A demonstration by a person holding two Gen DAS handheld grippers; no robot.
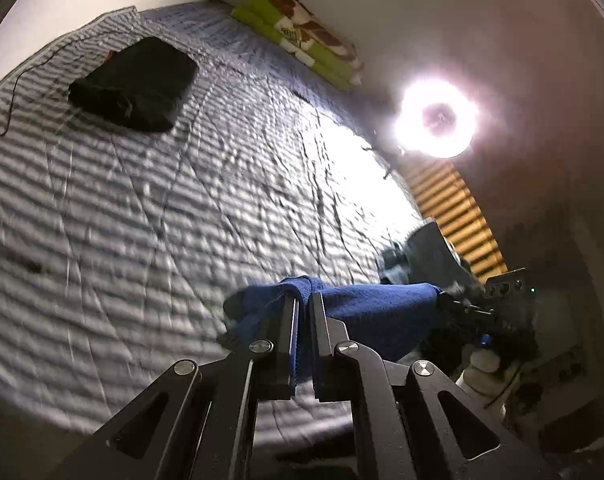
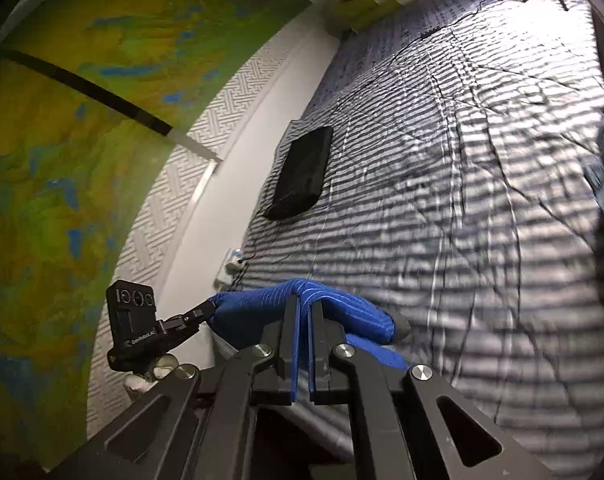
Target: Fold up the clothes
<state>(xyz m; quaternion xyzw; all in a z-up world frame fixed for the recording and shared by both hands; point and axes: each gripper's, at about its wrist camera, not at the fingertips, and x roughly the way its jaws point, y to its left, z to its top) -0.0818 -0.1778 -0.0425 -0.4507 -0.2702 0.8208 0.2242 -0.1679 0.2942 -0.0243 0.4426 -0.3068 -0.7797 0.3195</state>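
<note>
Blue cloth (image 1: 381, 304): pinched in my left fingers (image 1: 292, 320) and right fingers (image 2: 292, 320), above the striped bed (image 1: 142, 220); black folded garment (image 1: 134, 84) far.

Ring lamp (image 1: 437, 118) glare; dim room, motion blur, fisheye warping.
</note>
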